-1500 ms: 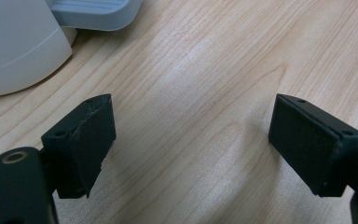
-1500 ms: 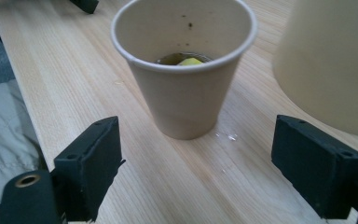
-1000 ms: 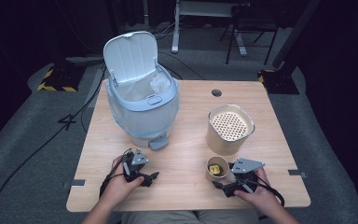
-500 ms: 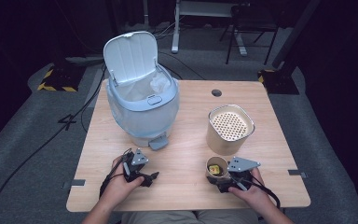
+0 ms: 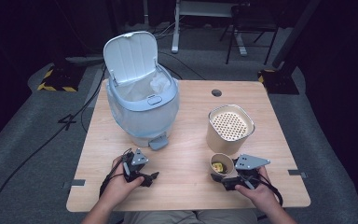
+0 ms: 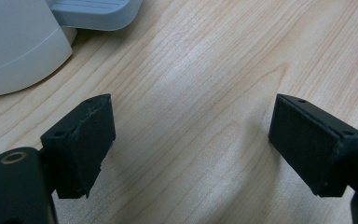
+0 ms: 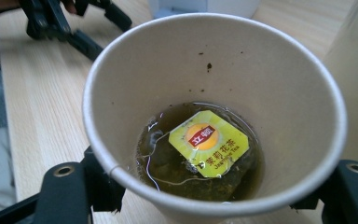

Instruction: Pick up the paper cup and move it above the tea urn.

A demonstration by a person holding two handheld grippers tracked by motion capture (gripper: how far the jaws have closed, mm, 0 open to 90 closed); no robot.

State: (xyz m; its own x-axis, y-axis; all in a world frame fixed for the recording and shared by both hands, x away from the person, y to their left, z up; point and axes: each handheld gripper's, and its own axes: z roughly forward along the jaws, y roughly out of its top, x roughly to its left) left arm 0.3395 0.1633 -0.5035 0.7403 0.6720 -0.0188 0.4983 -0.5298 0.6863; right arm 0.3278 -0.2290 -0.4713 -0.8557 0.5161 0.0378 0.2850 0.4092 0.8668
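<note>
Paper cup sits near the tabletop front edge, just before the tan canister. Your right claw brackets its wall, apparently closed on it, though contact is hidden. Thin, crushable, wet inside: squeeze lightly at mid-wall and keep it upright. Your left claw rests wide and empty near the bin pedal. The right gripper view reveals a tea bag in brown liquid; the high view gives the open bin.
</note>
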